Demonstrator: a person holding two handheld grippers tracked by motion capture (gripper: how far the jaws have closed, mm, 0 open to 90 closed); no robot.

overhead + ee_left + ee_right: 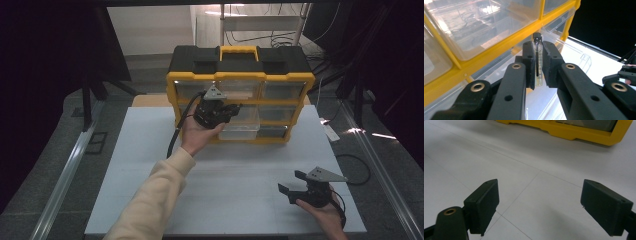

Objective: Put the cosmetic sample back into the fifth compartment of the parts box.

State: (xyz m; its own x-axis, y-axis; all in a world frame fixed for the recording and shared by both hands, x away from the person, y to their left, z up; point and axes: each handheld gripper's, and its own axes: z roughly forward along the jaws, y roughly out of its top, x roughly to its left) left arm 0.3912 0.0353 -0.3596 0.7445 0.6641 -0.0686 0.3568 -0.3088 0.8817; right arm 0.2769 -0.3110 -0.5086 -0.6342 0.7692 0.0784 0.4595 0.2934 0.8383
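A pale grey, matt surface (235, 175), crossed by thin seam lines, is seen from the high view; it is set on a darker grey carpeted floor (45, 165), with metal rails at either side and black curtains closing off the dim room. White shelving and loose cables are seen at the back.

At the far end of the surface a yellow-framed plastic organiser case with a black lid and a yellow handle (240, 95) is stood upright. Its front is divided into clear, glossy plastic drawers, and one clear drawer in the middle of the lower row (241, 127) is pulled out toward the person.

The left claw (231, 111), held in a hand with a cream sleeve, is placed just in front of the case at the pulled-out drawer. In the left gripper view its black, blocky pads are closed narrowly on a small clear glass vial with a black cap (538, 62); the vial is held upright between them, a dark stem is seen inside it, and the open drawer lies beneath.

The right claw (291, 183) is held low near the front right corner of the surface, well apart from the case. Its matt black pads (485, 202) are spread wide with nothing between them.
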